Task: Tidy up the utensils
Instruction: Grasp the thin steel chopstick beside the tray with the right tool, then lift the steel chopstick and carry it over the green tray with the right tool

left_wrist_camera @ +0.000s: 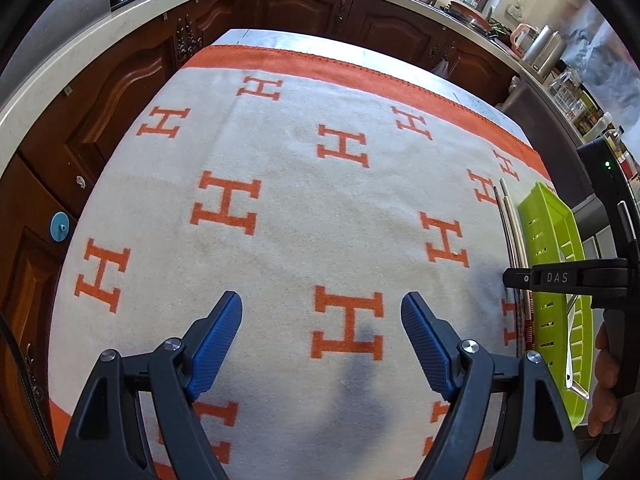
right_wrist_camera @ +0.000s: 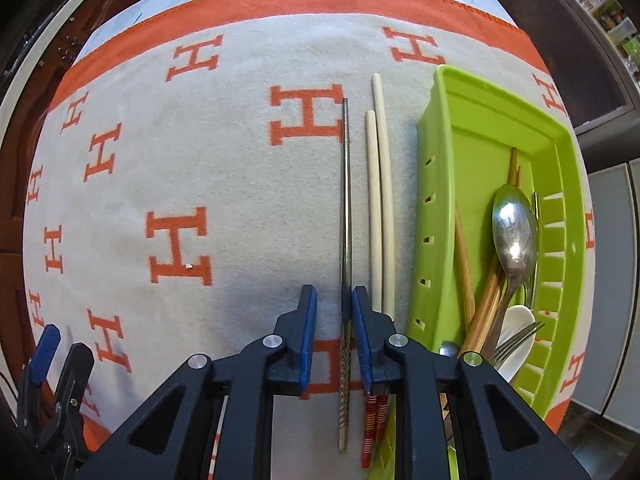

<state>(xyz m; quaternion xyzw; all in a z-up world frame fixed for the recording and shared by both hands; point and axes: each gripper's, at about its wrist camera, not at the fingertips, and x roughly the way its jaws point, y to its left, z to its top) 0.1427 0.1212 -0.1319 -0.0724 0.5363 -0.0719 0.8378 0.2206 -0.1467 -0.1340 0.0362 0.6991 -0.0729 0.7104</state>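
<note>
In the right wrist view, thin metal chopsticks (right_wrist_camera: 346,200) lie lengthwise on the H-patterned cloth (right_wrist_camera: 200,160). My right gripper (right_wrist_camera: 333,294) points down over their twisted handle end. It is open, with the chopsticks between its jaws: they sit close to the right pad and a gap shows at the left pad. Just to their right lie cream chopsticks (right_wrist_camera: 379,200) with red-striped ends. A green tray (right_wrist_camera: 436,168) further right holds a metal spoon (right_wrist_camera: 514,232), wooden chopsticks (right_wrist_camera: 464,256), a fork (right_wrist_camera: 518,338) and a white spoon (right_wrist_camera: 518,316). My left gripper (left_wrist_camera: 322,304) hangs open over bare cloth, nothing between its fingers.
Dark wooden cabinets (left_wrist_camera: 280,8) and a pale countertop (left_wrist_camera: 80,52) ring the table's far and left sides. In the left wrist view the right gripper (left_wrist_camera: 520,278) and a hand (left_wrist_camera: 604,376) show at the right edge beside the green tray (left_wrist_camera: 548,240). The left gripper (right_wrist_camera: 60,350) appears at the right wrist view's bottom left.
</note>
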